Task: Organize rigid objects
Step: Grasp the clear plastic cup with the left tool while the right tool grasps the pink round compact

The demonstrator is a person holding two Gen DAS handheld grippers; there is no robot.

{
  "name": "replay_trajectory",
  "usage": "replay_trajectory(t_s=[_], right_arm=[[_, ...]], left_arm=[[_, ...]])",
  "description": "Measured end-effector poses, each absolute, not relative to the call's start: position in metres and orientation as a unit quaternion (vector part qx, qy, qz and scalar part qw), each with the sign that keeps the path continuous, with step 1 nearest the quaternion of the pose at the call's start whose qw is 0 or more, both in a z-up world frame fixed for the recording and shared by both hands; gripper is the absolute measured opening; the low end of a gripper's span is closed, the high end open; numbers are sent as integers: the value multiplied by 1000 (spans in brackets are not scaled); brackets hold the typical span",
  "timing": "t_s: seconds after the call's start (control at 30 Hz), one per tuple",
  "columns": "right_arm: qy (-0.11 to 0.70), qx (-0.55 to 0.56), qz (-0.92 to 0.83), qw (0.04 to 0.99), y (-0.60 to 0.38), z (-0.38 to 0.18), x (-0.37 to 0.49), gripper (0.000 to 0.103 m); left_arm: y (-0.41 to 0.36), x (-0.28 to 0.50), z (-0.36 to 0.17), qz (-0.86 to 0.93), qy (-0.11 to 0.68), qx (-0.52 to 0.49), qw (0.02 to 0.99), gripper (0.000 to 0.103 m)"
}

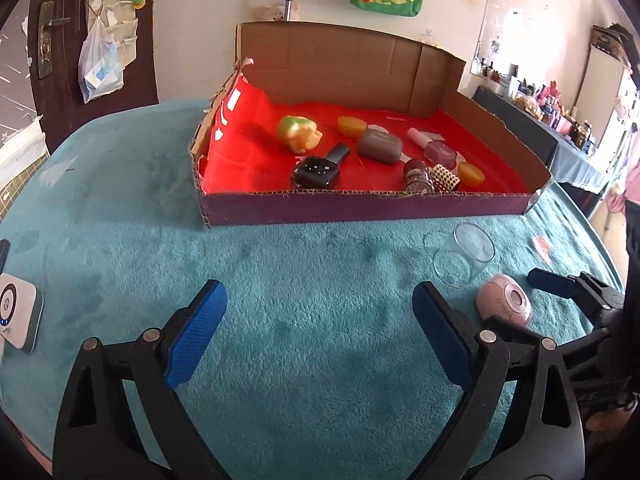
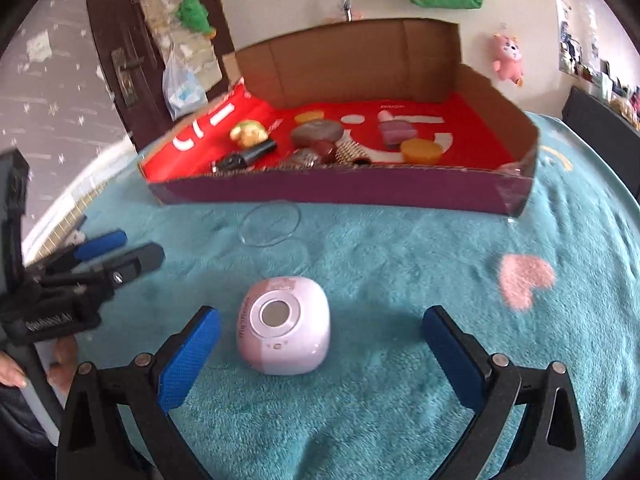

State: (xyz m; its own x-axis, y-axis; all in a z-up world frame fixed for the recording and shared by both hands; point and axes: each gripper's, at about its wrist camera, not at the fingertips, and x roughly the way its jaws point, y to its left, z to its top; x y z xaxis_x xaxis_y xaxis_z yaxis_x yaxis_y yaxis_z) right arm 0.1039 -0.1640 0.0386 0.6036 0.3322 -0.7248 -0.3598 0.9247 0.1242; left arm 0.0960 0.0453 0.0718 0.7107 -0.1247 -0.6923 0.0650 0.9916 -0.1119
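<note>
A pink rounded case [image 2: 285, 326] with a round silver button lies on the teal blanket, between and just ahead of the blue fingertips of my right gripper [image 2: 323, 336], which stands open around it without touching. The same pink case [image 1: 505, 304] shows right of my left gripper [image 1: 320, 300], which is open over bare blanket. A clear glass [image 1: 464, 255] lies on its side beyond the case; it also appears as a clear glass [image 2: 271, 227] in the right wrist view. The cardboard box [image 1: 360, 209] with a red lining holds nail polish bottles, yellow lids, a grey case and a small toy.
A white device [image 1: 18, 312] lies at the blanket's left edge. The right gripper's fingers [image 1: 554, 283] reach in from the right side, and the left gripper [image 2: 102, 250] shows at left in the right wrist view. A pink heart [image 2: 524, 278] marks the blanket. A dresser with bottles stands far right.
</note>
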Motion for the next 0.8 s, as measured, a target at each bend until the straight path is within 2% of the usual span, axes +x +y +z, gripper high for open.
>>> replay_trajectory(t_s=[0.17, 0.67, 0.8], right_arm=[[411, -55, 156, 896, -158, 37, 110, 103], [411, -58, 144, 898, -218, 41, 123, 103], [404, -67, 154, 899, -217, 41, 113, 98]], left_arm=[[36, 103, 75, -70, 379, -30, 922, 95], [-20, 127, 71, -134, 402, -2, 906, 95], [-31, 132, 67, -141, 407, 8, 902, 95]])
